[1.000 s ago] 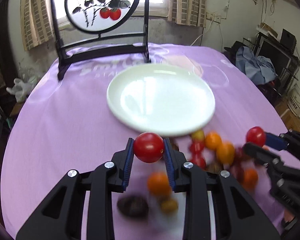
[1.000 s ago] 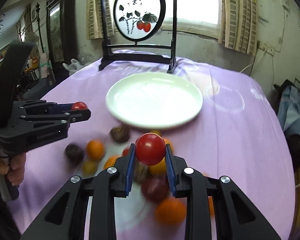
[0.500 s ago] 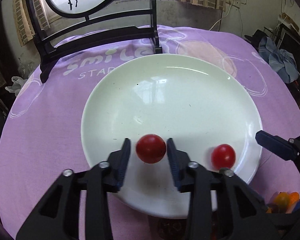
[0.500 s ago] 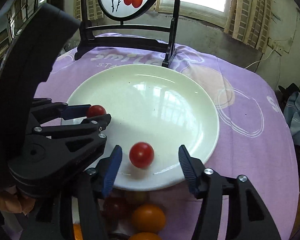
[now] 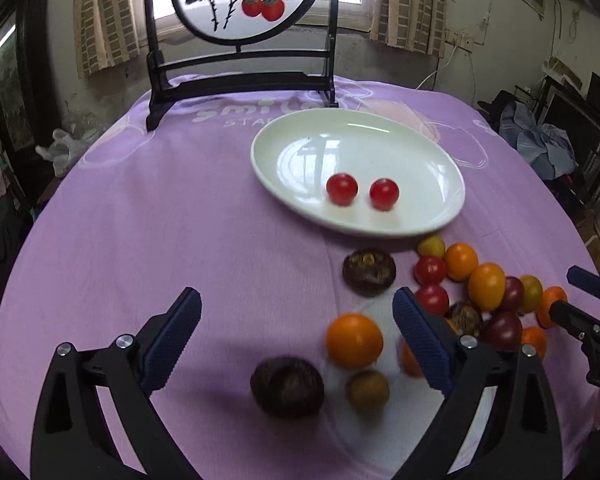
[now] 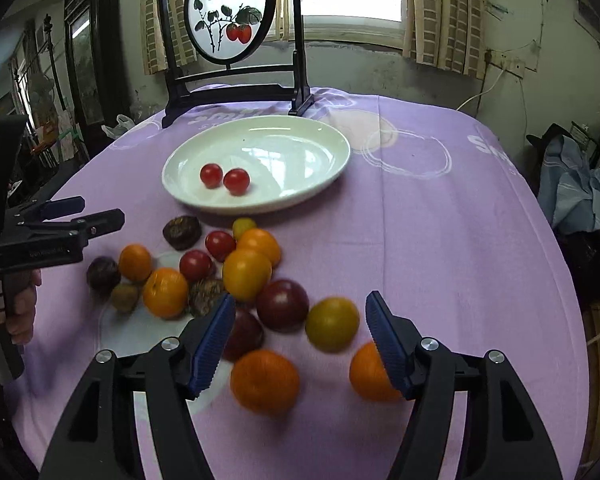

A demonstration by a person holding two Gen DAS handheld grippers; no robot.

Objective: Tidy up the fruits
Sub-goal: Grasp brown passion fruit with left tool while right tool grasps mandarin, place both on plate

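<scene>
Two red cherry tomatoes (image 5: 342, 189) (image 5: 384, 194) lie side by side on the white plate (image 5: 380, 148), also seen in the right wrist view as tomatoes (image 6: 211, 175) (image 6: 236, 181) on the plate (image 6: 300, 144). My left gripper (image 5: 296, 300) hangs over the near cloth, its jaws opening wide and gripping nothing; an orange tomato (image 5: 354, 340) and a dark fruit (image 5: 287, 386) lie below it. My right gripper (image 6: 300, 300) hovers over the fruit pile (image 6: 246, 274), its jaws opening, with a greenish tomato (image 6: 332, 328) loose on the cloth under the gap.
A round painted screen on a black stand (image 5: 244, 0) rises behind the plate. The purple cloth (image 5: 140, 220) covers a round table. A person's hand (image 6: 20, 308) holds the left gripper's handle. Clothes and clutter (image 5: 540, 144) sit beyond the right edge.
Both grippers let their red tomatoes go onto the plate, then drew back toward the near fruit pile. Both sets of jaws stand wider than before.
</scene>
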